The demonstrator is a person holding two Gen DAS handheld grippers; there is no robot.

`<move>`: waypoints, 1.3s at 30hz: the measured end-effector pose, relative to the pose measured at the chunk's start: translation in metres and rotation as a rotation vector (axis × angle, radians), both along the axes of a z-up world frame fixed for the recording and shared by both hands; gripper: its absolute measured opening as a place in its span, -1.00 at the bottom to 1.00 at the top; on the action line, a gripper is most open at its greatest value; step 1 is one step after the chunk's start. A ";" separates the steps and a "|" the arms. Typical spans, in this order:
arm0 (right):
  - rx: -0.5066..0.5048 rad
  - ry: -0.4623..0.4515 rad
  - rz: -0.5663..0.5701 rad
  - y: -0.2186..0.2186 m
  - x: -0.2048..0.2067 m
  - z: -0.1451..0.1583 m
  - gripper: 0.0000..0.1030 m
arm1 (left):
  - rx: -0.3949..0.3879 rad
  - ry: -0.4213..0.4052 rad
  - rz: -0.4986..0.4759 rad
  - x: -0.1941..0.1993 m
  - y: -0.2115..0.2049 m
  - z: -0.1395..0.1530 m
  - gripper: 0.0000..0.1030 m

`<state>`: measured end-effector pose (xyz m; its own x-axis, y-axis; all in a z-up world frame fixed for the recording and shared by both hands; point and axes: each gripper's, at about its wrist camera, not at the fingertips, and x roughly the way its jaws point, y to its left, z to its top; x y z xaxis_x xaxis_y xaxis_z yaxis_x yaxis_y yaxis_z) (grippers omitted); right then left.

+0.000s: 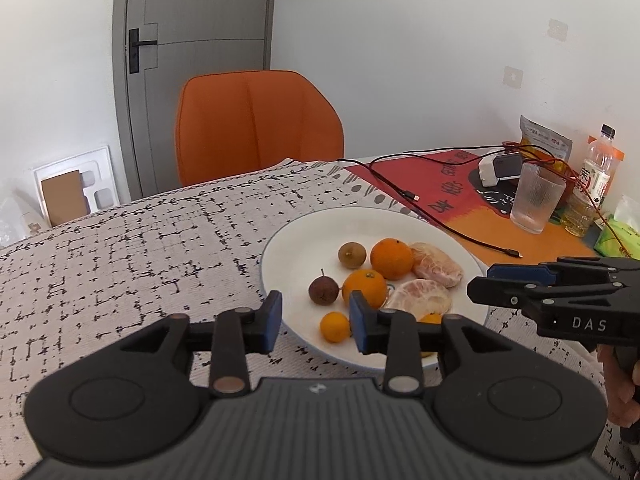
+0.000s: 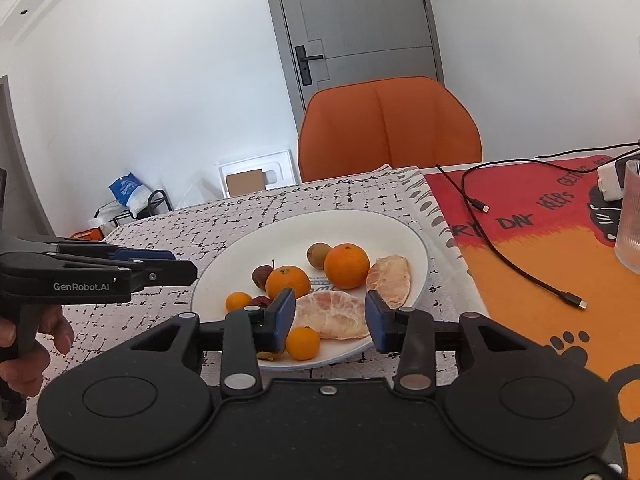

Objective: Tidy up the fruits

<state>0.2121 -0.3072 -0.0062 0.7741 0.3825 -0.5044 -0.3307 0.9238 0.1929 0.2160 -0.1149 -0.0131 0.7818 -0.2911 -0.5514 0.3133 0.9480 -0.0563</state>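
A white plate on the patterned cloth holds two oranges, two small kumquats, a brown fruit, a dark red fruit and two peeled pomelo pieces. My left gripper hovers open over the plate's near left rim, nothing between its blue pads. My right gripper stands open at the near rim, above the larger pomelo piece, not touching it. Each gripper shows in the other's view: right gripper, left gripper.
An orange-red mat right of the plate carries black cables, a ribbed glass, a white charger, a bottle and a snack bag. An orange chair stands at the table's far side.
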 end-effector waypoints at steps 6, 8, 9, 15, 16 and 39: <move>-0.001 0.006 0.009 0.005 -0.003 0.000 -0.13 | 0.004 -0.013 0.028 -0.008 0.011 0.003 -0.07; -0.002 0.008 0.009 0.008 -0.005 0.001 -0.12 | 0.005 -0.022 0.040 -0.012 0.015 0.004 0.05; -0.002 0.009 0.009 0.010 -0.006 0.001 -0.10 | 0.005 -0.023 0.047 -0.014 0.018 0.005 0.17; -0.008 -0.002 0.008 0.019 -0.015 0.007 0.17 | 0.026 -0.043 0.112 -0.025 0.034 0.009 0.64; -0.008 -0.003 0.008 0.021 -0.017 0.008 0.26 | 0.030 -0.046 0.119 -0.027 0.036 0.009 0.66; 0.018 -0.041 0.071 0.054 -0.055 0.030 1.00 | -0.038 -0.046 0.252 -0.087 0.091 0.024 0.89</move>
